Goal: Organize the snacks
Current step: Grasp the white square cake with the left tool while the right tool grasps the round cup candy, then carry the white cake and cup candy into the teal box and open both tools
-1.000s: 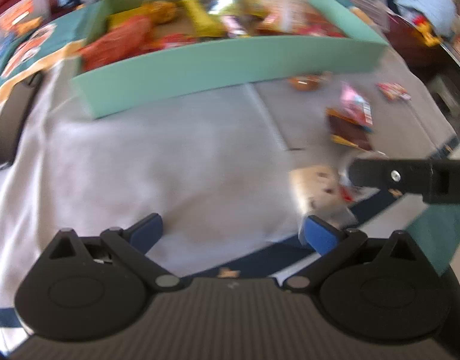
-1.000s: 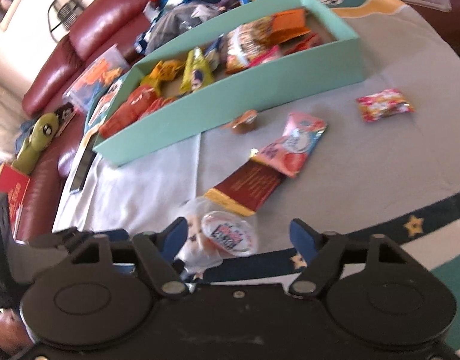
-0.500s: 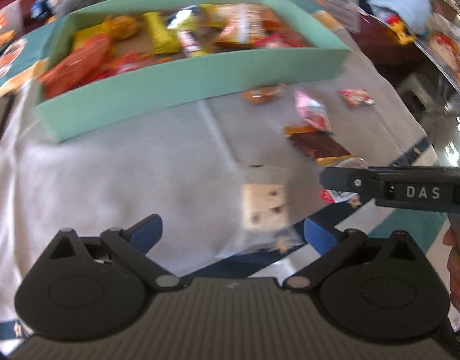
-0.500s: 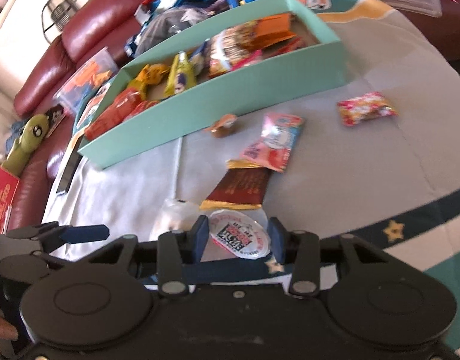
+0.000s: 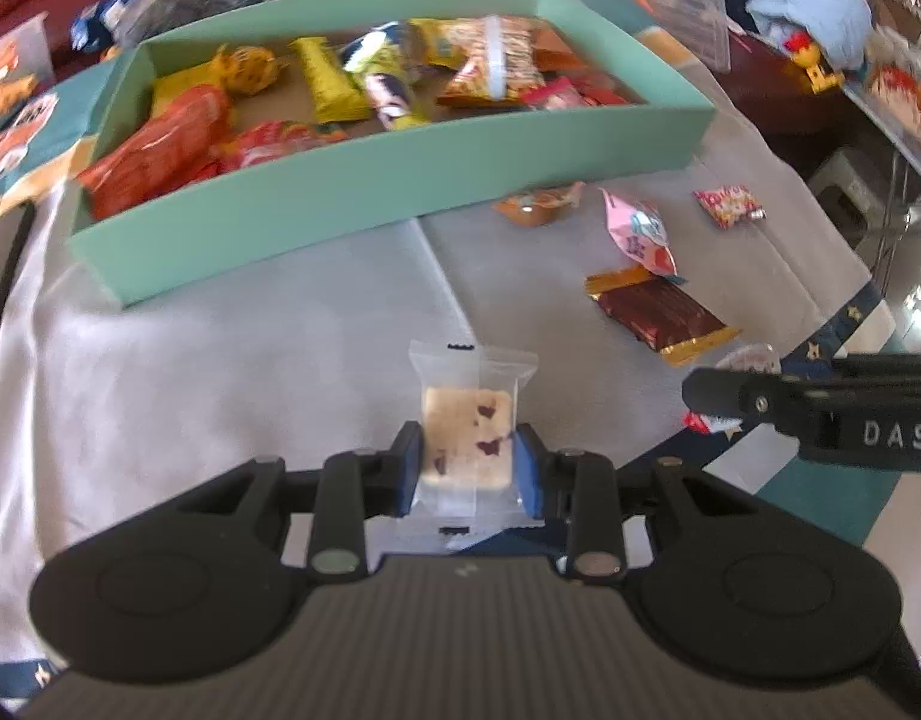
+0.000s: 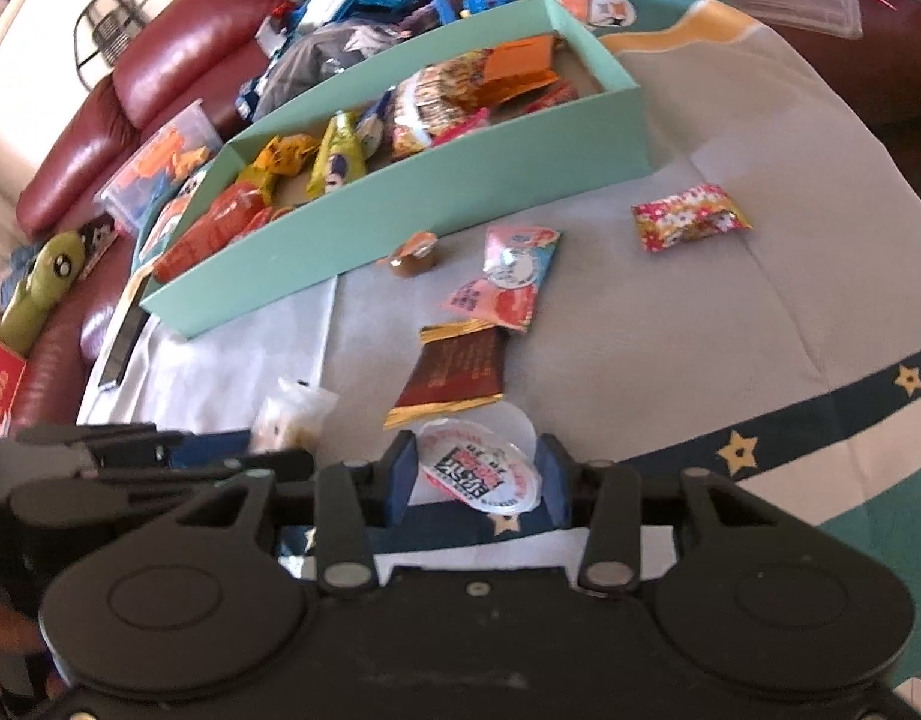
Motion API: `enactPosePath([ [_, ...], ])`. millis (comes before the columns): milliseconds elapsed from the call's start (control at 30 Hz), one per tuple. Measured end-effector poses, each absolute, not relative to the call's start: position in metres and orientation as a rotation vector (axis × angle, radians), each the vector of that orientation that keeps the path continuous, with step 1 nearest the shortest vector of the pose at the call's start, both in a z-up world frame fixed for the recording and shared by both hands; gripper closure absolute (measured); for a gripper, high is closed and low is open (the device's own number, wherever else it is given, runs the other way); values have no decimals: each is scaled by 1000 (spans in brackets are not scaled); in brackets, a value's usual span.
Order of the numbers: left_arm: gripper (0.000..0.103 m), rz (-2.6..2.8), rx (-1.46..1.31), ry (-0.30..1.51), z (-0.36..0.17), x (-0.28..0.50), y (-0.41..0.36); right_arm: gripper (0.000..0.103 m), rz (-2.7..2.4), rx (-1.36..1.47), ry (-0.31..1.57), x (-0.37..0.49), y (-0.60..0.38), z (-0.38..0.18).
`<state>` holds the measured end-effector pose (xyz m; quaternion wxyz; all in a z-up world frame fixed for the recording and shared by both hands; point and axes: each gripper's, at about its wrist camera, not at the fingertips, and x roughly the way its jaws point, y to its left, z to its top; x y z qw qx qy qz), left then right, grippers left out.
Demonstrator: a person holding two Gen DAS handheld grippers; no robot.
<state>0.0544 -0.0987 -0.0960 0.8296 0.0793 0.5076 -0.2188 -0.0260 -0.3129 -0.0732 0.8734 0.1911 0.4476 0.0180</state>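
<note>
Our left gripper is closing, pads pinching the nougat packet at lower centre; its slick wrapper may slip; our right gripper clamps the jelly cup, which may squirt out.

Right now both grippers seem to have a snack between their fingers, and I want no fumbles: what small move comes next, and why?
Probably finish the left squeeze, then lift. The left gripper is closing, its pads against the clear-wrapped nougat, which lies on the cloth. The right gripper clamps the jelly cup. The green box lies ahead, open.
</note>
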Motion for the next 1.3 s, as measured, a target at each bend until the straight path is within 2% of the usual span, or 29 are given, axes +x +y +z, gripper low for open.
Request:
enactPosePath([
  [367,72,-448,65,992,-58,70,-60,62,168,436,879,-7,-288,-30],
  [633,72,-412,61,897,-27,122,-44,62,200,434,797,61,-270,5],
  [1200,71,-331,63,911,-45,243,-49,61,214,494,847,217,-243,-21],
  [1267,64,-314,59,898,-45,249,-51,59,224,497,841,227,-240,-22],
  [1300,43,-299,61,890,-45,250,-52,56,220,499,837,230,-240,-22],
])
